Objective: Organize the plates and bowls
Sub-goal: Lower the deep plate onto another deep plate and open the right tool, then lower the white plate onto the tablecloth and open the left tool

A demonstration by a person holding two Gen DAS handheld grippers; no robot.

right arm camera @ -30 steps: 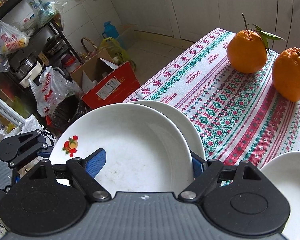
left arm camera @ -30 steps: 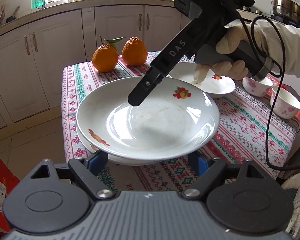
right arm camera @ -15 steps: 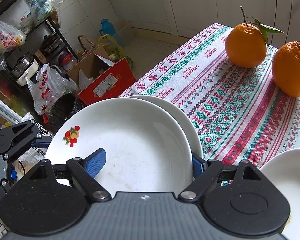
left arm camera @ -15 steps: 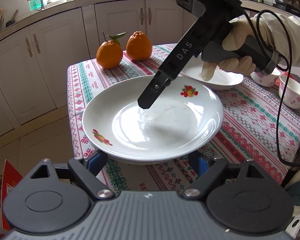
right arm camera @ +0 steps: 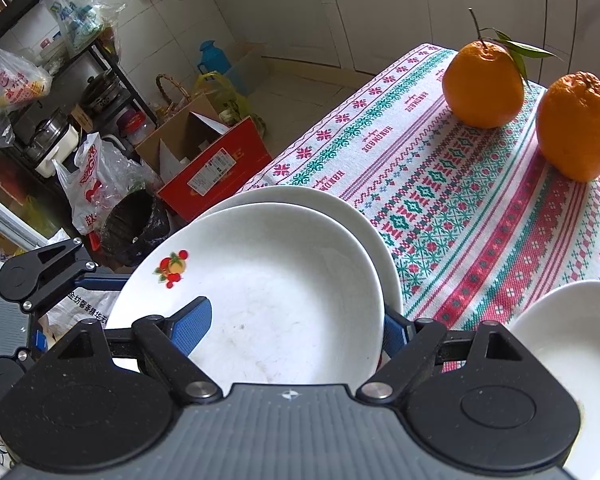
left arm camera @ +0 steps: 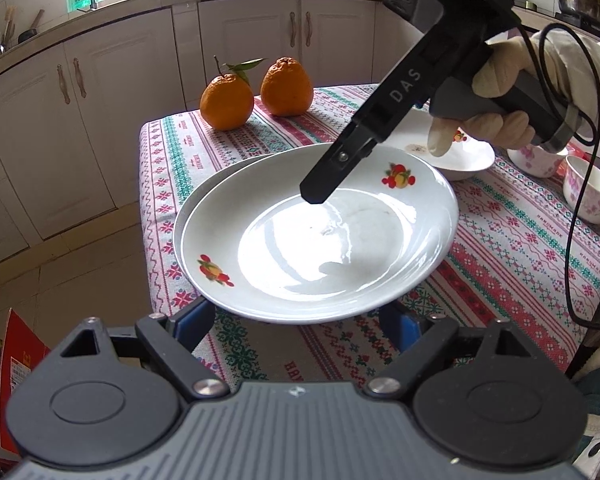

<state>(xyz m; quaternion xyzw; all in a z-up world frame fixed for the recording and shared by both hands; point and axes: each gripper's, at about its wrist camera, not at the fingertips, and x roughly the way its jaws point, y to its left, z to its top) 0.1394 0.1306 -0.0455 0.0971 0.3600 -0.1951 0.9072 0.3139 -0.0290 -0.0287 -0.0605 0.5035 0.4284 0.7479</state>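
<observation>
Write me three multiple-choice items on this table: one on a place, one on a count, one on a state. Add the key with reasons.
1. Where do the oranges stand?
A. on the tablecloth
B. on the floor
C. on the counter

2. How many small floral bowls show in the left wrist view?
A. one
B. two
C. four

3. What state is the top plate in?
A. heaped with rice
B. broken in two
C. empty and whole

Key:
1 A: both oranges sit directly on the patterned cloth, beyond the plates.
2 B: two pink-flowered bowls stand side by side at the right edge.
3 C: its white inside is bare and glossy, and its rim is unbroken.
</observation>
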